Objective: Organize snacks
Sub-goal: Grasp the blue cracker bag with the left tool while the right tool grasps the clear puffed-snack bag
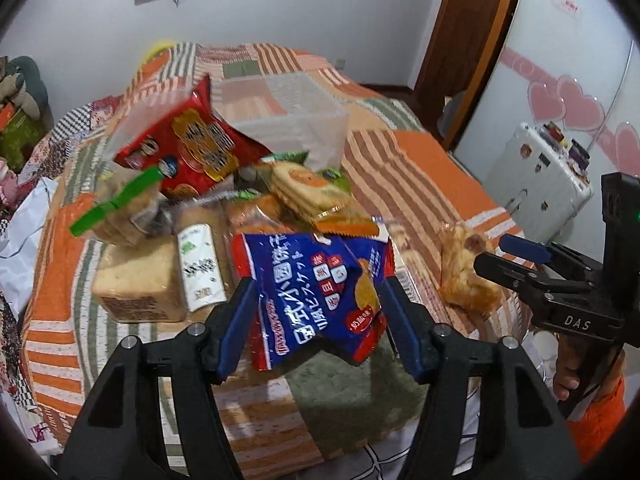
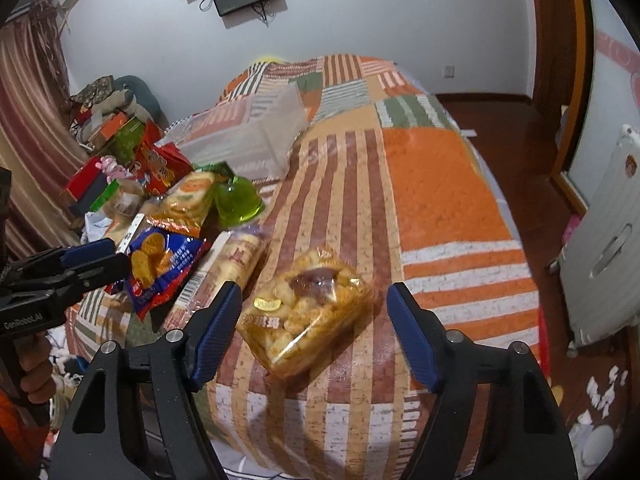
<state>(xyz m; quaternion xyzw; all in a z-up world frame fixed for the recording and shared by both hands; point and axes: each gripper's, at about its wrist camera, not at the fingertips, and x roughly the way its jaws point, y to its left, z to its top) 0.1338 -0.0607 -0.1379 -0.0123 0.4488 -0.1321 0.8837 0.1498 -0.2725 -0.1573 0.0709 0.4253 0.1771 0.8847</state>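
The left gripper [image 1: 316, 312] has its blue-padded fingers [image 1: 236, 328] on either side of a blue packet [image 1: 316, 292] of round biscuits. The packet fills the gap, and both pads appear to press its crumpled edges, so the fingers look clamped on it (the wrapper bulges between them). It sits at the near edge of a snack pile on the bed [image 1: 432, 184], which wears a patchwork cover of orange, brown and green stripes.

Beyond the left fingertips lie a loaf [image 1: 136, 280] in clear wrap, a pale roll [image 1: 200, 264] with a green label, a red bag [image 1: 188, 152] and an orange cracker pack [image 1: 308, 188]. Farther back stands a clear bin [image 1: 288, 116], empty as far as the view shows.

The right gripper [image 2: 314, 320] has its fingers [image 2: 216, 332] apart, straddling a clear bag [image 2: 308, 316] of golden puffs that lies flat on the cover. The left pad sits just beside the bag's edge, perhaps touching it; the right pad stands clear of it with cover showing between (no grip yet).

To the left of the right fingers, from this view, lie a biscuit tube [image 2: 224, 268], the blue packet with the left gripper on it, and a green cup [image 2: 236, 200] beyond. A hand [image 2: 38, 372] holds the left gripper's handle at the frame edge.
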